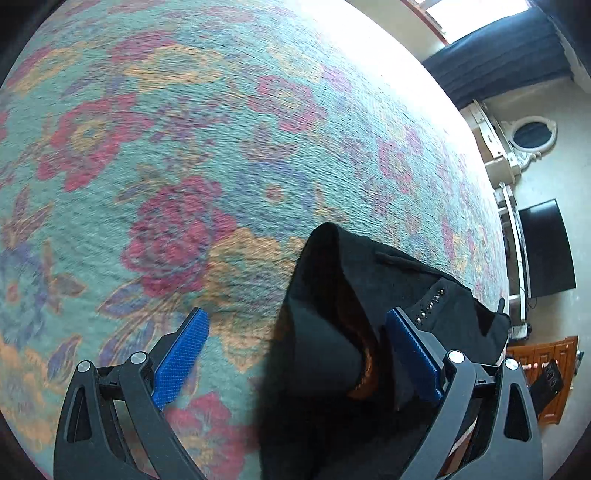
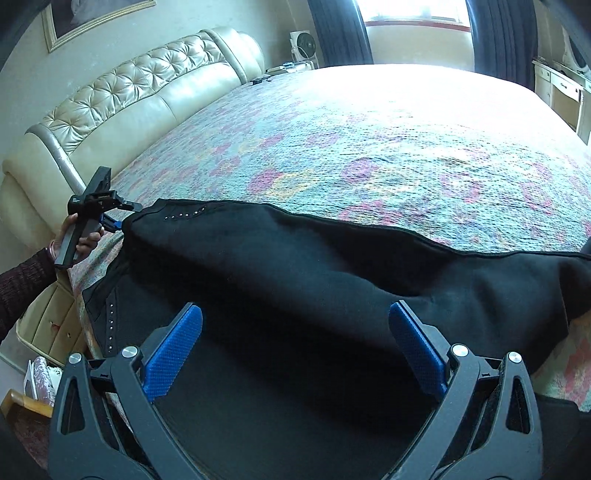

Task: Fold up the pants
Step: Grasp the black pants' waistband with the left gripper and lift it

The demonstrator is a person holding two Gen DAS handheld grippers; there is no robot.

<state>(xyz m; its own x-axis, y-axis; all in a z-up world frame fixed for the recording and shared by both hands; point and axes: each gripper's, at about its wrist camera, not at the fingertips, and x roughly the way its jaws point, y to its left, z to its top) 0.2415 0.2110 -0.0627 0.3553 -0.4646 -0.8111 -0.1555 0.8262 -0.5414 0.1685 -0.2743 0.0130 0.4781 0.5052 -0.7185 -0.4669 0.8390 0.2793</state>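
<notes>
Black pants (image 2: 295,266) lie across the near part of a floral bedspread (image 2: 369,147), doubled over, with a row of metal studs near the left end. In the left wrist view the pants' end (image 1: 369,288) rises in a fold between my left gripper's fingers. My left gripper (image 1: 295,328) is open, its blue pads wide apart around that fold; it also shows in the right wrist view (image 2: 110,218) at the pants' left end. My right gripper (image 2: 295,325) is open and hovers over the middle of the pants.
A cream tufted headboard (image 2: 129,99) runs along the bed's left side. A window with dark curtains (image 2: 413,22) is behind the bed. A white dresser (image 1: 502,155) and a black screen (image 1: 546,247) stand past the bed's far edge.
</notes>
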